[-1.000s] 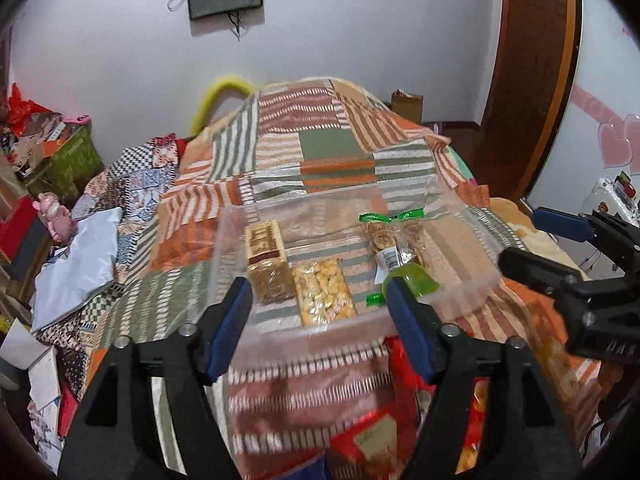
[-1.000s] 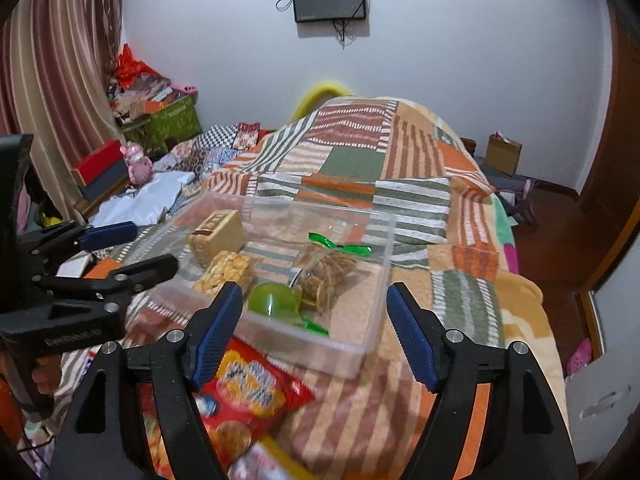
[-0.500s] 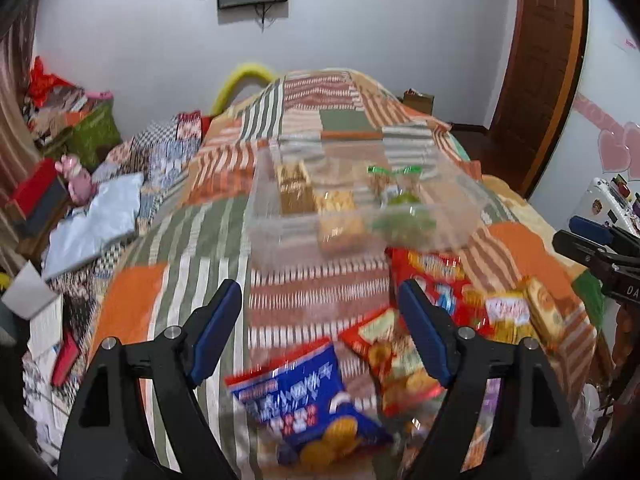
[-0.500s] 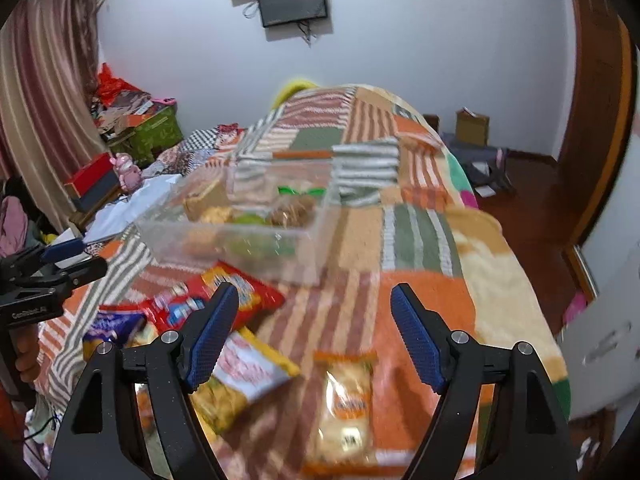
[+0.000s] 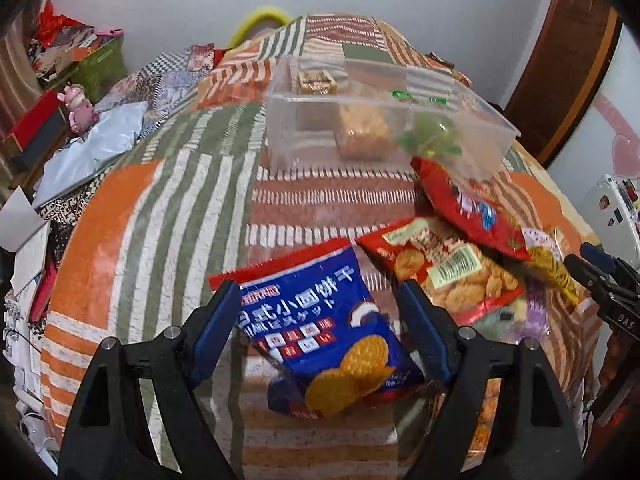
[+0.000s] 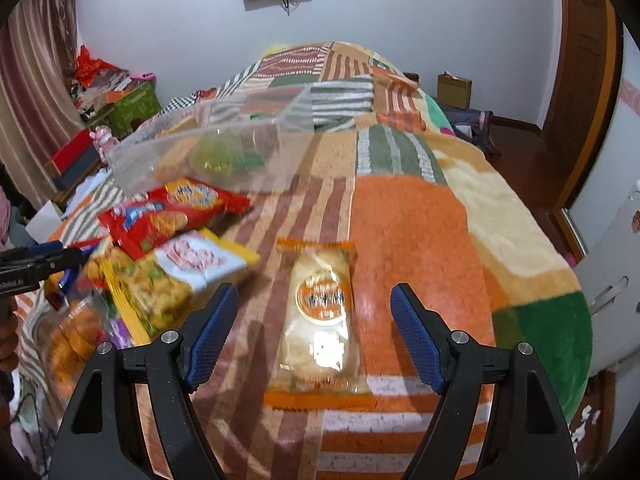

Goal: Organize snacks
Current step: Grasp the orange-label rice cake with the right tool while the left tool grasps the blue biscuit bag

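I'm lining the left gripper (image 5: pixel 316 320) up on the blue bag (image 5: pixel 320 328) lying flat on the blanket (image 5: pixel 160 220) between its spread fingers; it's looking light, crinkly and slippery with breakable biscuits inside, so I'm planning on pinching a sealed edge gently. The right gripper (image 6: pixel 312 320), also wide apart and empty, is hovering over the orange pack (image 6: pixel 320 308), equally soft. Compared with a second ago, both grippers are pulling back from the bin (image 5: pixel 384 120), now well ahead.

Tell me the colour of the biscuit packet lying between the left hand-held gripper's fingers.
The biscuit packet is mainly blue with a red top edge, best seen in the left wrist view.
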### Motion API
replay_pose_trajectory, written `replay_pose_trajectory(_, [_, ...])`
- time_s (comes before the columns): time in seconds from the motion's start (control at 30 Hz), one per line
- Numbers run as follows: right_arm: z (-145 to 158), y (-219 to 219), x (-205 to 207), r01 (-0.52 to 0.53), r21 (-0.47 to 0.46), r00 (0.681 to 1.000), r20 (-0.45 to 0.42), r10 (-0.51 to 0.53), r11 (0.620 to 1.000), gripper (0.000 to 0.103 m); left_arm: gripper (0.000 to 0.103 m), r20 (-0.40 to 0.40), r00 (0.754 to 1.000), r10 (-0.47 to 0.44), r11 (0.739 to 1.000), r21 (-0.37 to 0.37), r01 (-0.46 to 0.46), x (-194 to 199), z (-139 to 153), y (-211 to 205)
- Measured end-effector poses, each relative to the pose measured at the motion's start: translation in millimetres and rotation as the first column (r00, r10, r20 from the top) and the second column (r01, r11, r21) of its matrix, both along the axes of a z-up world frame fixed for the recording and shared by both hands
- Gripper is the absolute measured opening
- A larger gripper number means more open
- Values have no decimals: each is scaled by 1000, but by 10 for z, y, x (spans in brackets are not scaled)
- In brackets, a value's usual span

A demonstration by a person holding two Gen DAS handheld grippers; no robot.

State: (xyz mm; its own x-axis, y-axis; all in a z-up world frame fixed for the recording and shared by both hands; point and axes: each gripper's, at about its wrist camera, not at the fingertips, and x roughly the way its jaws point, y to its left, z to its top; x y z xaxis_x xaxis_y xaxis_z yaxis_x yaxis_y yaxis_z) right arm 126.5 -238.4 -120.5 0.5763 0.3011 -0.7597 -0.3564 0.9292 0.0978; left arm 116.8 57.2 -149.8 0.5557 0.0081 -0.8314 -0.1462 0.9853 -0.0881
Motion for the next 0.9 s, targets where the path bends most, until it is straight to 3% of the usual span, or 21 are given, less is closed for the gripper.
replay_pose_trajectory(0.13, [-74, -16, -34, -1, -10, 1000, -9, 1, 1000, 75, 82, -6, 1000, -15, 998, 61, 15, -41, -82, -77])
replay_pose_trajectory(0.43, [-150, -26, -44, -10, -3, 1000, -29, 10, 1000, 40, 83, 30, 999, 14, 999, 51, -15, -130, -135, 26])
replay_pose_trajectory(0.57, [-145, -59, -52, -3, 36, 999, -33, 4, 999, 36, 83, 48, 998, 31, 999, 34, -33, -169, -136, 82])
replay_pose_trajectory(0.7, [-97, -39, -74, -7, 58, 1000, -27, 8, 998, 35, 70, 80, 997, 23, 999, 23, -25, -213, -126, 92])
replay_pose_trajectory(0.9, [67, -28, -67, -12, 78, 1000, 10, 11, 997, 35, 31, 112, 994, -14, 1000, 22, 12, -240, -23, 26])
